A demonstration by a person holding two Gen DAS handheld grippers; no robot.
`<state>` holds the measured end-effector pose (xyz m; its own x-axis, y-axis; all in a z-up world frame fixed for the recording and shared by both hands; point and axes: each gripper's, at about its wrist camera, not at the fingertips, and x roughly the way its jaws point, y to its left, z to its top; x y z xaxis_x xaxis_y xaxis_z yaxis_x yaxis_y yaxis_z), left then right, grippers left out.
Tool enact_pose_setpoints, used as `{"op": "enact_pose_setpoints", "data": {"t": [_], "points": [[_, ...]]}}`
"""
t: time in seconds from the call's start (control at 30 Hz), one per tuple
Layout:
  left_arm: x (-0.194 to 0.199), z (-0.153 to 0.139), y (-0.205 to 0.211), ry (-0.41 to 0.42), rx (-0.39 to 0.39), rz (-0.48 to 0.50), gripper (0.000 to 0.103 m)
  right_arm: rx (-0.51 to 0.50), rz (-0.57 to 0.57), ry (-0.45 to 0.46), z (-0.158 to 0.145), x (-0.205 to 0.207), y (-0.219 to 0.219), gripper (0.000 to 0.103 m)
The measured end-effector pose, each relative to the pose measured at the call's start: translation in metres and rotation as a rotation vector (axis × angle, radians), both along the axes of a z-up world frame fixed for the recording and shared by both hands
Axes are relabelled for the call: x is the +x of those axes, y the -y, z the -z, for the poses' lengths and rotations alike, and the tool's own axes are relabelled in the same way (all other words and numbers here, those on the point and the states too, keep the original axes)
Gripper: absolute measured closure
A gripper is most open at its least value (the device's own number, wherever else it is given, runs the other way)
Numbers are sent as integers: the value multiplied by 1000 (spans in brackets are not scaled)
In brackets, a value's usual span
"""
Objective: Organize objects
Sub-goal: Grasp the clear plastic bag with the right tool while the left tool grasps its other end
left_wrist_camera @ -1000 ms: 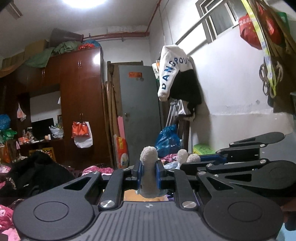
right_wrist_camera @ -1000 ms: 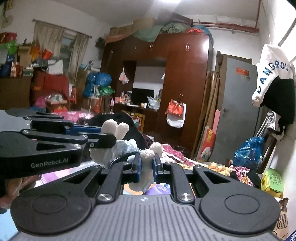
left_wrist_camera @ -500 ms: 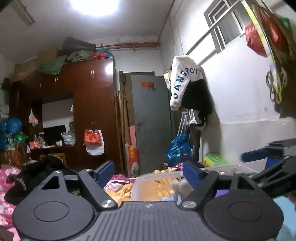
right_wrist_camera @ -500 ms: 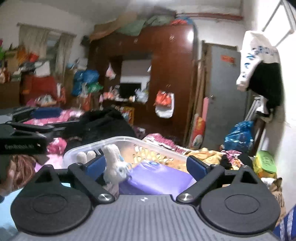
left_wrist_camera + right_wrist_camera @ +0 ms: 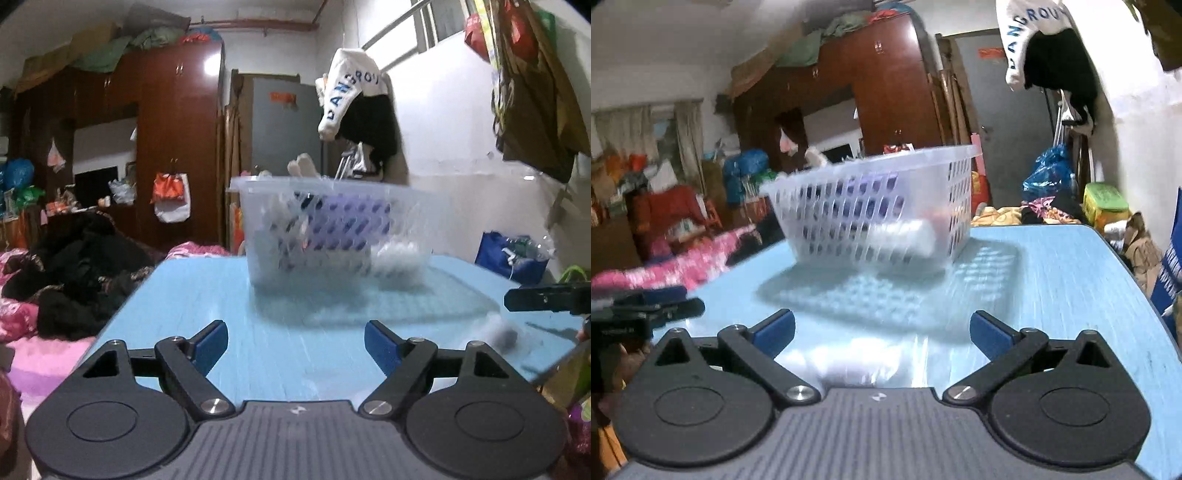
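Hanging garment, apparently lettered "BANGROU"

Both tools hang low over the near end of the blue bench, pointing slightly downward across it. The left tool has its two blue-padded fingers spread well apart with nothing between them. The right tool is spread wider, also empty, its fingers clear of the bench. Each shows at the edge of the other's view, so they sit side by side, a little apart.
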<state>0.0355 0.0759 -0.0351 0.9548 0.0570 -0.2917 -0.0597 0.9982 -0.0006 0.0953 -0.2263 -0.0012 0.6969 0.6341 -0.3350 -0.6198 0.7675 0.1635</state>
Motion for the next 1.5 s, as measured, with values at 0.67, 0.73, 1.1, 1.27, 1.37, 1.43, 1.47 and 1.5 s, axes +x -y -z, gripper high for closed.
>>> {"op": "enact_pose_setpoints", "data": {"t": [0.67, 0.73, 1.1, 1.27, 1.37, 1.43, 1.47, 1.5], "points": [[-20, 31, 23, 5, -80, 67, 21, -91, -23, 114, 34, -28, -3, 23], [-21, 33, 28, 7, -62, 98, 21, -89, -29, 114, 33, -28, -1, 27], [-16, 36, 37, 7, 36, 152, 30, -93, -64, 120, 31, -30, 3, 48], [-14, 36, 37, 16, 44, 152, 45, -83, -78, 114, 31, -28, 5, 66], [-13, 37, 36, 22, 43, 155, 56, -70, -88, 105, 31, -27, 7, 75], [-12, 37, 37, 24, 54, 153, 64, -62, -95, 99, 31, -27, 8, 79], [-11, 36, 37, 23, 57, 156, 67, -57, -98, 98, 31, -27, 9, 80], [-10, 36, 37, 23, 57, 160, 71, -56, -100, 97, 31, -27, 9, 81]]}}
